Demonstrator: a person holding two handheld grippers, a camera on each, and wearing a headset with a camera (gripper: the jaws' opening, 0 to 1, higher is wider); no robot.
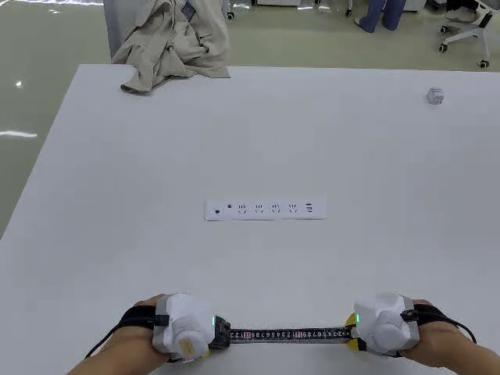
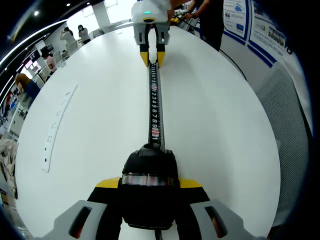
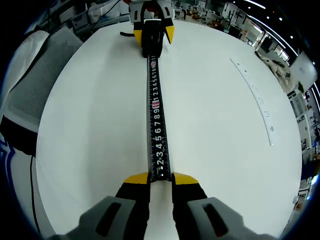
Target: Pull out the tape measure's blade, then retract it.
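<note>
A black tape measure case (image 2: 150,187) sits between the yellow-tipped fingers of my left gripper (image 2: 150,184), which is shut on it. Its black blade (image 2: 154,102) with white numbers runs straight across the white table to my right gripper (image 3: 160,177), shut on the blade's end. In the right gripper view the blade (image 3: 156,120) leads to the case (image 3: 151,37) in the other gripper. In the head view the left gripper (image 1: 212,332) and right gripper (image 1: 353,334) stand at the table's near edge, with the blade (image 1: 287,335) stretched between them.
A white power strip (image 1: 265,208) lies mid-table, beyond the grippers. A beige garment (image 1: 173,39) is heaped at the far left edge and a small round grey object (image 1: 435,96) sits far right. People stand on the floor beyond the table.
</note>
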